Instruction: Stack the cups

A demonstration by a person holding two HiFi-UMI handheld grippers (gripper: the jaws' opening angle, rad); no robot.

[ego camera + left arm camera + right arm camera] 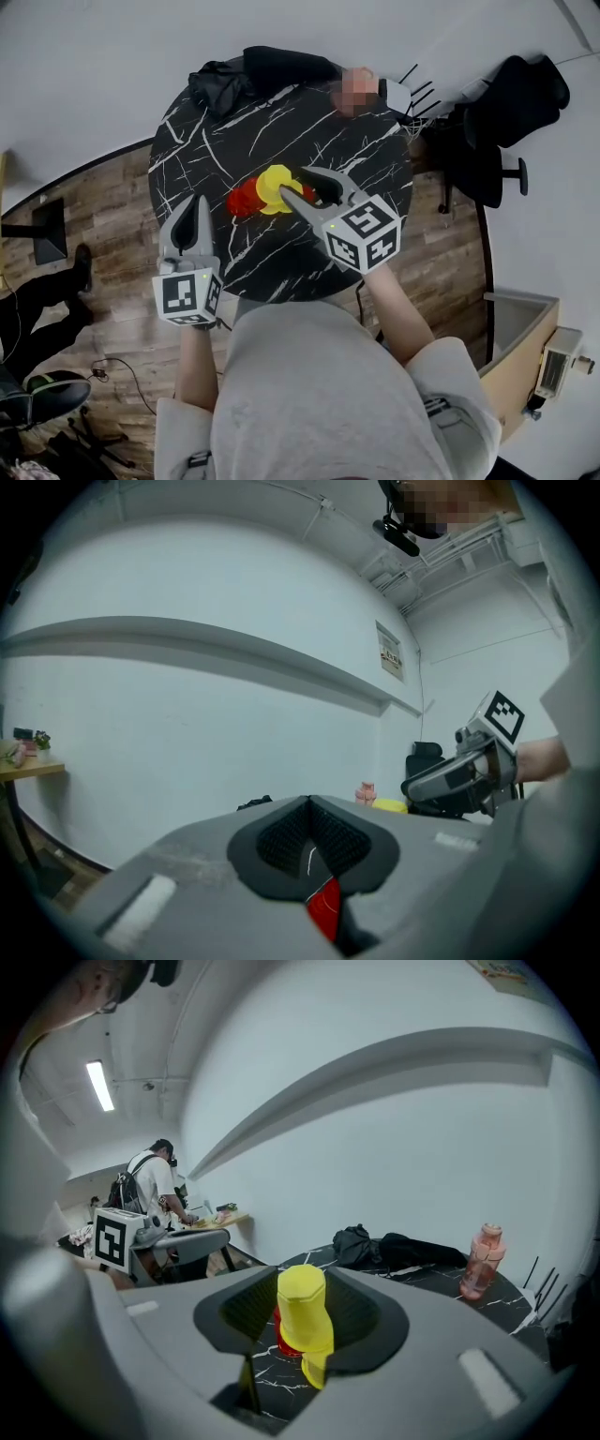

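While the left tool [198, 203] is waiting pinched together and empty at the counter's [281, 267] 8 o'clock edge, the right tool [293, 183] is closing from 4 o'clock around the central yellow cup [274, 186], not yet gripping, probably to stack it with the red cups [246, 199] at its 9 o'clock.

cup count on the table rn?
3 clear: yellow cup between the closing jaws of the right gripper, apparently a second yellow cup just below it, red cup behind. Others may be nested or hidden.
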